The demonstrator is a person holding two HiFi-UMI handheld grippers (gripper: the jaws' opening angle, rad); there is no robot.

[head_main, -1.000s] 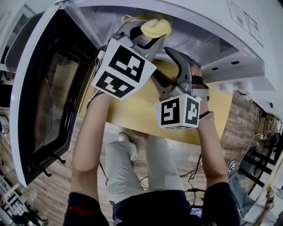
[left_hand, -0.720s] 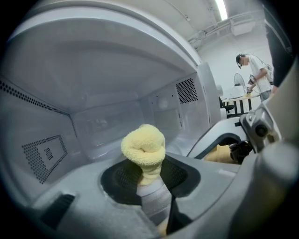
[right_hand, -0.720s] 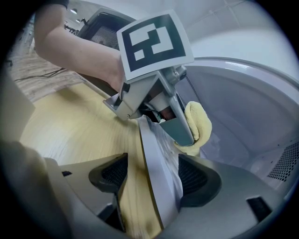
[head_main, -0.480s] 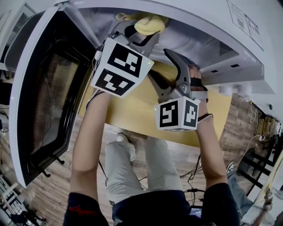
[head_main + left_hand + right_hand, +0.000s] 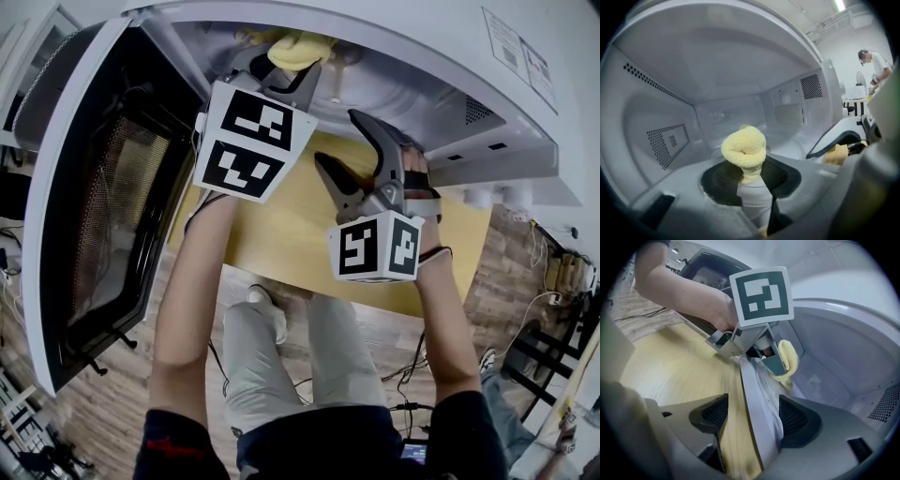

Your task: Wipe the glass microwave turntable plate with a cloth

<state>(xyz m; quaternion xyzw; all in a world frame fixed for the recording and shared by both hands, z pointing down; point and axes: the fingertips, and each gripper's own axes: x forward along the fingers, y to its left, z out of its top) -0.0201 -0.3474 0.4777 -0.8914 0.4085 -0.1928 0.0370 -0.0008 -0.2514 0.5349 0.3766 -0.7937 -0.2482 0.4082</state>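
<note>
1. Glass turntable plate [image 5: 754,380], right gripper view: seen edge-on as a thin pale strip, partly see-through on its far side. It runs up btwn the jaws of the right gripper [image 5: 753,403]. ID as the plate is likely, not certain. Jaws are spread w/ a gap each side of the strip, and neither pad touches it. Left of the strip is the yellow wood table [image 5: 670,366]; right of it is the microwave cavity [image 5: 843,348]. At the strip's far end the left gripper [image 5: 776,357], w/ marker cube, is held by a hand [image 5: 717,315]. It pinches a yellow cloth [image 5: 790,359]. The cloth sits on the cavity side of the strip, just beside it; contact can't be confirmed.

2. Left gripper view: jaws are pressed onto the cloth, w/ a bunched wad standing out beyond the pads, inside the cavity. Vent perforations [image 5: 665,140] show on the left wall, and more on the rear-right wall. The right gripper's dark jaw shows at the right edge. A person [image 5: 874,65] stands far off in the bkgd, right.

3. Head view: microwave door [image 5: 103,216] is swung open to the left. The left gripper reaches into the cavity mouth, cloth at its tip. The right gripper is nearer the body, at the cavity's front edge, jaws wide apart. The plate can't be separated from the cavity glare here. Wood floor [image 5: 375,337] lies beyond the table edge.
</note>
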